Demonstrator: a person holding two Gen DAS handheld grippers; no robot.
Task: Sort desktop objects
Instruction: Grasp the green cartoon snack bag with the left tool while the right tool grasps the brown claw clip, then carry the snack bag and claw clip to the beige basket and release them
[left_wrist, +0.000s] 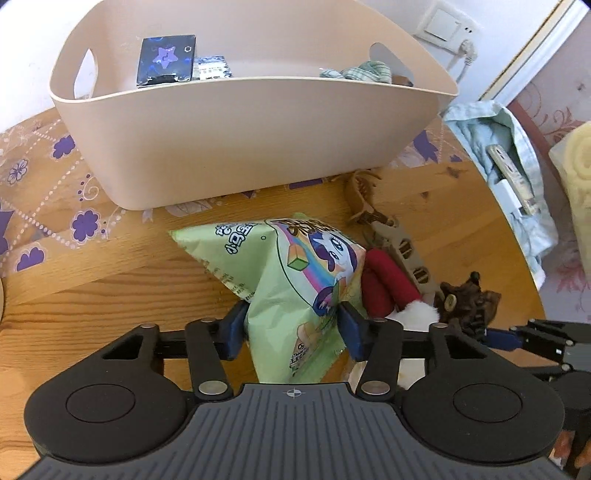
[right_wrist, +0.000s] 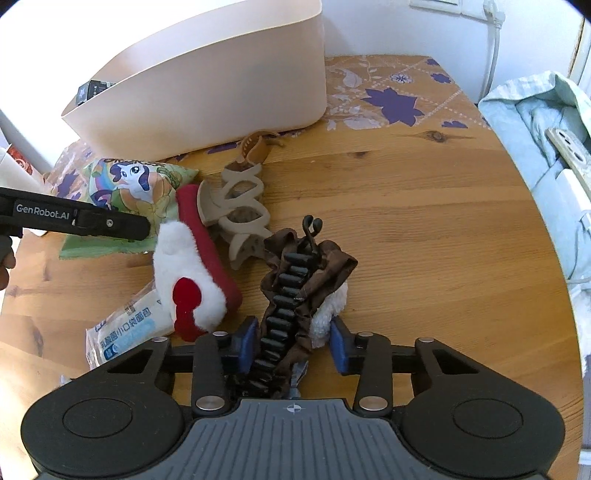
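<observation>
On the round wooden table (right_wrist: 424, 206), the cream bin (left_wrist: 229, 136) stands at the far edge on a purple-flowered mat (left_wrist: 55, 199); inside it a dark star-printed box (left_wrist: 166, 61) leans at the left, and a green knitted piece (left_wrist: 369, 70) lies at the right. Just in front of the bin, the left gripper (left_wrist: 291, 328) has its blue pads pressed against both sides of a green pony snack bag (left_wrist: 291, 266), which bulges up between them. In the right wrist view a white bread packet (right_wrist: 125, 332) lies near the table's near edge, left of a red and white plush clip (right_wrist: 195, 269). Behind that, toward the bin, are a beige claw clip (right_wrist: 240, 218) and a small brown clip (right_wrist: 255, 147), the latter touching the bin's foot. The right gripper (right_wrist: 293, 343) is partly open around a brown fabric hair clip (right_wrist: 295, 295) with black teeth; the left pad touches it, and whether the right pad does cannot be told. Off the table's right edge lies pale blue cloth (right_wrist: 535, 118).
</observation>
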